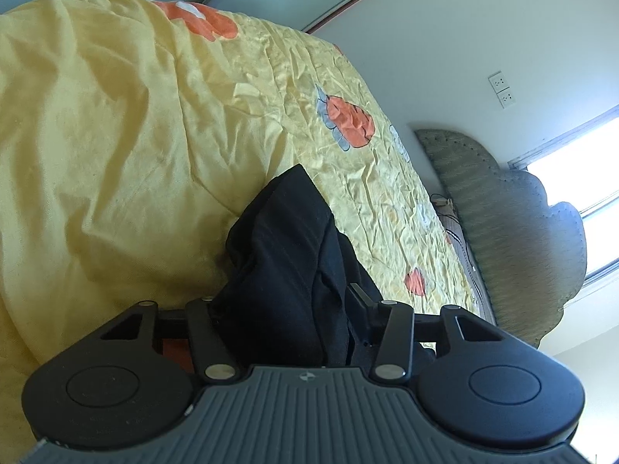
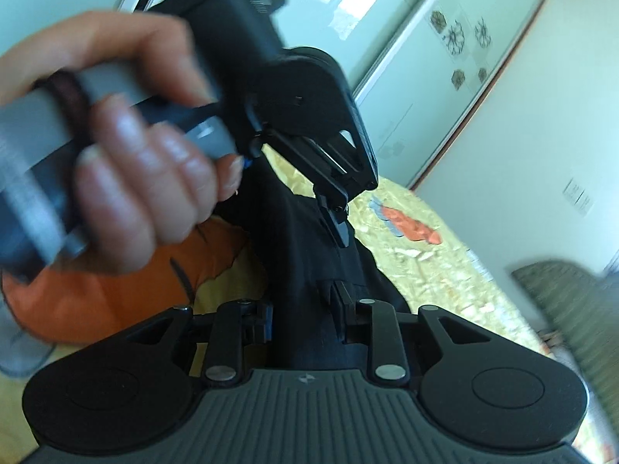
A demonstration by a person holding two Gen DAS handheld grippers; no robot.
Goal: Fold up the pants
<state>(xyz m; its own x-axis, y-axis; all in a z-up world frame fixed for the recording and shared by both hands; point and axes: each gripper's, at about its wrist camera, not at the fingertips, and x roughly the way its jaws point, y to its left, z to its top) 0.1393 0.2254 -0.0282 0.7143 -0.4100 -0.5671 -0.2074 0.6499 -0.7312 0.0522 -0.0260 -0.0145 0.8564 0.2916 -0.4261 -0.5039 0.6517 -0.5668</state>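
Black fabric of the pants (image 1: 286,255) bunches right at the left gripper (image 1: 286,309), whose jaws are closed in on the cloth and pinch a thick fold that rises up and away between them. Behind it, that camera shows a wide stretch of the yellow bedspread (image 1: 116,135) with orange flower prints, rumpled on the left and flatter toward a grey-green headboard (image 1: 503,232), a bright window (image 1: 580,193) and two wall sockets (image 1: 503,91).

From the right wrist, the right gripper (image 2: 305,305) likewise has its jaws drawn together on the pants (image 2: 305,255), with dark cloth filling the gap. Only this view shows the person's left hand (image 2: 127,178) wrapped around the handle of the left gripper (image 2: 340,228), which sits just ahead and above, its tip also down in the same bunch of fabric. Motion blur softens the hand and the scene's edges. A mirrored wardrobe door (image 2: 425,58) with flower decals appears behind.
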